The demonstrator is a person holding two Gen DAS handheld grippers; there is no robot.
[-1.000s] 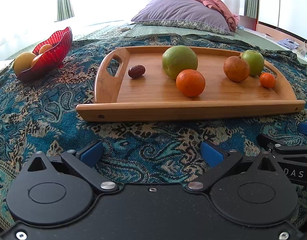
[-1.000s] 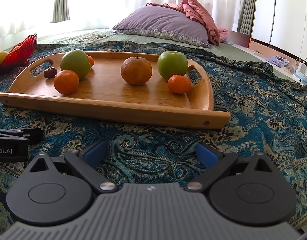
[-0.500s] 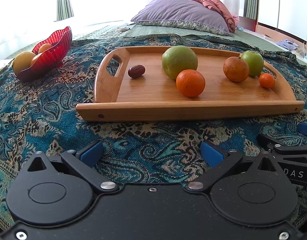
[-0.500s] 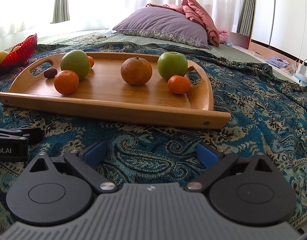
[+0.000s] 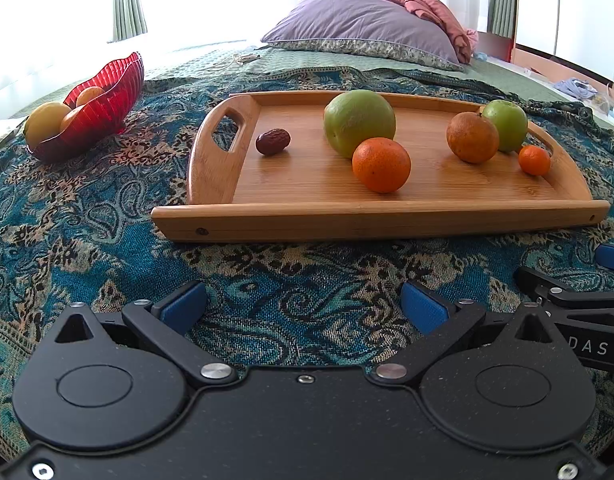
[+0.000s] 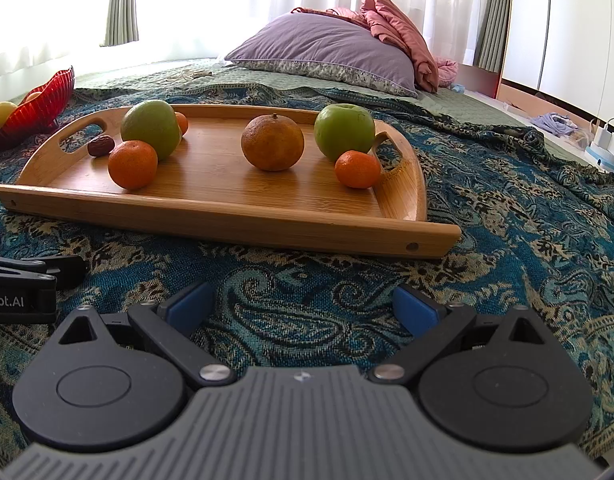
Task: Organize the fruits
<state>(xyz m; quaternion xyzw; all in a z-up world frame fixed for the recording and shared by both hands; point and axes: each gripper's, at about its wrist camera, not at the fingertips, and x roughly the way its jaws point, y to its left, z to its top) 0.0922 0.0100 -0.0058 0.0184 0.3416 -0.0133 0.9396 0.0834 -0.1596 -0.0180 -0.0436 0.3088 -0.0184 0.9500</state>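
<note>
Blue pads on both hand-held grippers are sitting wide apart and gripping nothing: the left hand-held gripper [image 5: 303,306] and right hand-held gripper [image 6: 303,306] are both hovering low over the paisley blanket [image 5: 87,208] on the bed, side by side, pointing at the tray [image 5: 347,220]. Bamboo tray is lying just ahead of them with the fruit on it. Nearest is an orange [image 5: 381,165], right in front of a big green fruit [image 5: 359,122]. A date [image 5: 272,141] is sitting by the left handle. Toward the right end a brownish orange [image 5: 472,137], a green apple [image 5: 506,119] and a small tangerine [image 5: 534,159] are clustering together. Off to the left, well apart from the tray, a red bowl [image 5: 107,80] is holding some yellow-orange fruit. A purple pillow [image 5: 363,28] is lying way in the back.
</note>
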